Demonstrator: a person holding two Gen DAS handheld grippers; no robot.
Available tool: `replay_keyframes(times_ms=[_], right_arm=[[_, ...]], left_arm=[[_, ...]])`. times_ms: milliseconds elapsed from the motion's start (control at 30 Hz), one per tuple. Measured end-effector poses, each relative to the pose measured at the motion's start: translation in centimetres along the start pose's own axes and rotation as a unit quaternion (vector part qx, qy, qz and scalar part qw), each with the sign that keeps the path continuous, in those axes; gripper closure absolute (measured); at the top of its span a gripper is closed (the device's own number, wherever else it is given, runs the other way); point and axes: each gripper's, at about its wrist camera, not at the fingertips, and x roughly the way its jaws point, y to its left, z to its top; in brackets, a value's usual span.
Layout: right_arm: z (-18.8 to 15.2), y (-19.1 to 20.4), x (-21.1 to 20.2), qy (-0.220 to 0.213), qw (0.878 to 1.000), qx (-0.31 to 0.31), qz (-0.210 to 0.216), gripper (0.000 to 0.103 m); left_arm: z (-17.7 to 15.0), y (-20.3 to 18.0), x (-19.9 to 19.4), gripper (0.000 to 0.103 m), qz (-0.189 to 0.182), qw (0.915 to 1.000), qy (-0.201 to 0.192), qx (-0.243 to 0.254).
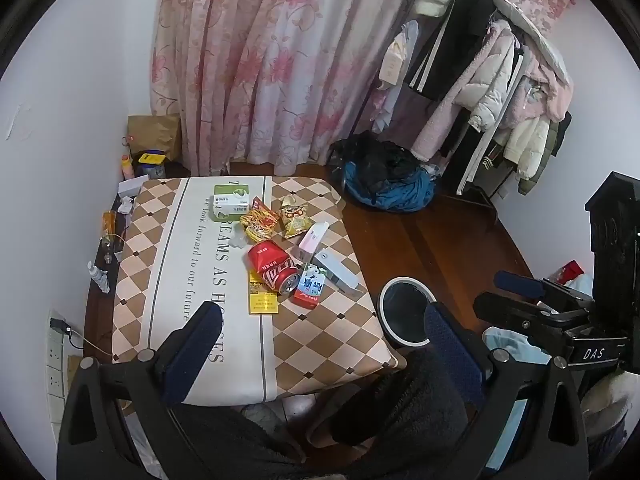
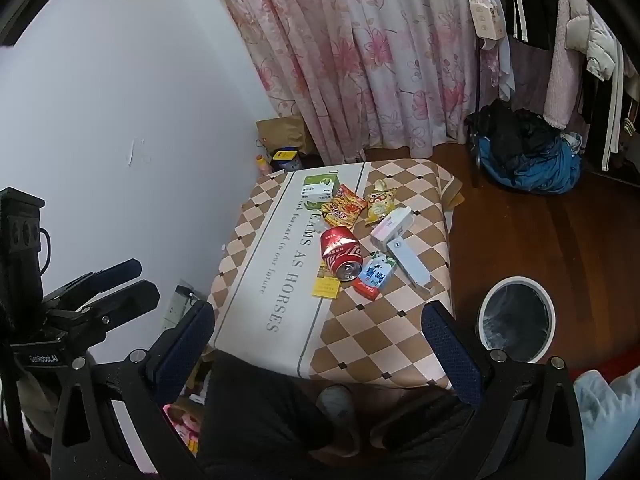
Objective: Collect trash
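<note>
Both the left gripper (image 1: 320, 344) and right gripper (image 2: 320, 332) hang spread and empty short of the table's near edge; the can (image 2: 341, 255) lies mid-table, so approach it squarely across its sides, then carry it to the bin (image 2: 516, 320) by the right corner.

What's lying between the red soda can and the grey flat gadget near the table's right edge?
A Pure Milk carton lies between the red soda can and the grey flat gadget, touching or nearly touching the can. Both wrist views show it.

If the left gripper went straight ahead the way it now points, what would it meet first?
Probably the red can lying on the checkered table; nothing stands between it and the open left gripper, though depth is uncertain in this fisheye view.
</note>
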Motion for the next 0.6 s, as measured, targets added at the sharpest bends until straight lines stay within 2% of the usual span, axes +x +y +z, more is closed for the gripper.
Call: replay_keyframes(times_ms=[333, 600], right_arm=[[-0.3, 0.4, 0.3, 0.000, 1.000, -0.002, -0.002, 0.000], [0.8, -0.1, -0.5, 0.000, 1.000, -0.006, -0.010, 0.000]], left_arm=[[-0.3, 0.0, 0.4, 0.000, 0.002, 1.0000, 0.002, 0.002], [-0.3, 0.3, 0.4, 0.000, 0.001, 1.0000, 0.002, 0.001]])
